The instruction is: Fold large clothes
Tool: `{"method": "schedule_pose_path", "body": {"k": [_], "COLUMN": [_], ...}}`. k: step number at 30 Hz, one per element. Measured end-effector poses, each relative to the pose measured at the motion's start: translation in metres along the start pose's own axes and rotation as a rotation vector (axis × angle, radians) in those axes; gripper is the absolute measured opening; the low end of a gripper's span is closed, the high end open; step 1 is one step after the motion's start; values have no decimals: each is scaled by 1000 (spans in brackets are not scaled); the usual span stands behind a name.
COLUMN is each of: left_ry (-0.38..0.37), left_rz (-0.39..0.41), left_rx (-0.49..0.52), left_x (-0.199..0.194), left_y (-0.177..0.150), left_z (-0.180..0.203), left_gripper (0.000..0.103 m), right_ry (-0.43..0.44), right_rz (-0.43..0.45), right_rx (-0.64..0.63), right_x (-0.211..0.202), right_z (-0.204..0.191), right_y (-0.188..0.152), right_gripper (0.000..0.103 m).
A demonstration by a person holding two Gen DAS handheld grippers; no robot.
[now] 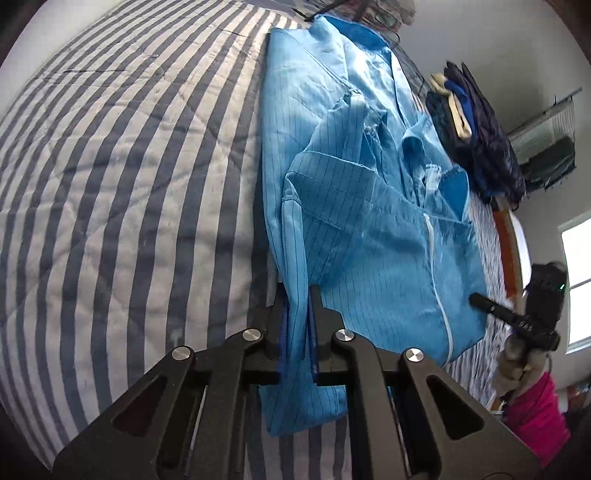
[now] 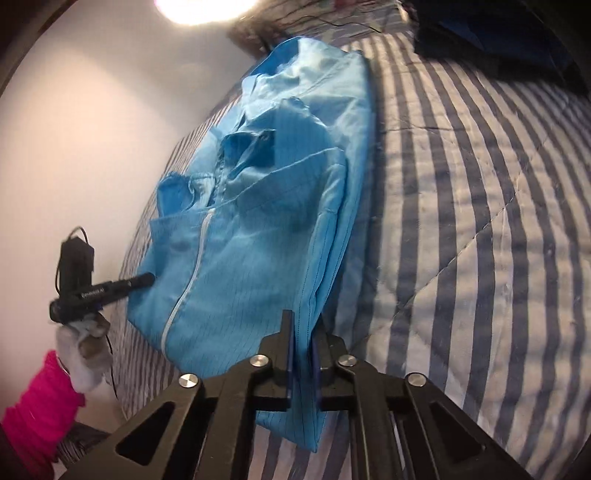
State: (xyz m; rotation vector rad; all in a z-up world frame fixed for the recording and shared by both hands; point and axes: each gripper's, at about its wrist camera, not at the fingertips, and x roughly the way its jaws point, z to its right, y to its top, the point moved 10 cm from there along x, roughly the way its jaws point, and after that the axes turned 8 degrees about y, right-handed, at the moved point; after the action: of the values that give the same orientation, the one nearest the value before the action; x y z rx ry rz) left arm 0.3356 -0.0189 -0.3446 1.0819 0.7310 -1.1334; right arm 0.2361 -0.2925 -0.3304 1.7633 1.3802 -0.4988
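A light-blue zip-front jacket (image 1: 369,236) lies partly folded on a striped quilt (image 1: 129,184). In the left wrist view my left gripper (image 1: 297,295) is shut on the jacket's near side edge, with cloth pinched between the pads. At the far right my right gripper (image 1: 476,298), held by a gloved hand with a pink sleeve, touches the jacket's opposite edge. In the right wrist view the right gripper (image 2: 303,325) is shut on a fold of the jacket (image 2: 251,240) at its side seam. The left gripper (image 2: 149,277) shows side-on at the jacket's other edge.
A pile of dark clothes (image 1: 476,140) lies on the bed beyond the jacket, and it shows again as a dark heap (image 2: 498,33). A white wall (image 2: 92,147) and a bright lamp (image 2: 199,7) border the bed. A window (image 1: 580,280) is at the right.
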Motion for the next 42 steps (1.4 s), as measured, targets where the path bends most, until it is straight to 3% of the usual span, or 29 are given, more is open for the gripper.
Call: {"method": "schedule_pose_path", "body": {"k": [10,12,14,16,21,26,31,36,38,42], "left_ry": [32,55,75,95,130,162,165,138,121,133], "left_rz": [-89,-88,-86,-47,130,322,464,506,487,405], "left_rx": [93,127,151,167,210,254,292,310,334,392], "left_x": [-18,-21,-28,-42,-94,-154,-201,-213,-198,-142], "left_y": [-77,-83,-83,-77,-41,26,97,157,179,192], "left_z": [3,5,6,8,12,34,64,91,104,118], "left_gripper": [7,11,19,23,23,23,23,23,23,23], "right_ry": [-29,-54,-65,-79,-120,-201,-245,-266,-272,-233], "right_rz": [-172,-188,-192,-163,-62,106,223,283,283,248], "right_rx": [-96,-127,-145,-175,-279,-402,-478,-488,-473,-451], "right_x": [-20,-22,-27,-39,-85,-134,-147,-147,-140,-111], "right_z": [-37,-40,-45,-53,-71,-101,-133,-145,-142,-129], "right_y": [-79,-85,-84,-79,-56,5,66,141,173,221], "right_gripper": [2,9,24,34,34,34,34,39,56,56]}}
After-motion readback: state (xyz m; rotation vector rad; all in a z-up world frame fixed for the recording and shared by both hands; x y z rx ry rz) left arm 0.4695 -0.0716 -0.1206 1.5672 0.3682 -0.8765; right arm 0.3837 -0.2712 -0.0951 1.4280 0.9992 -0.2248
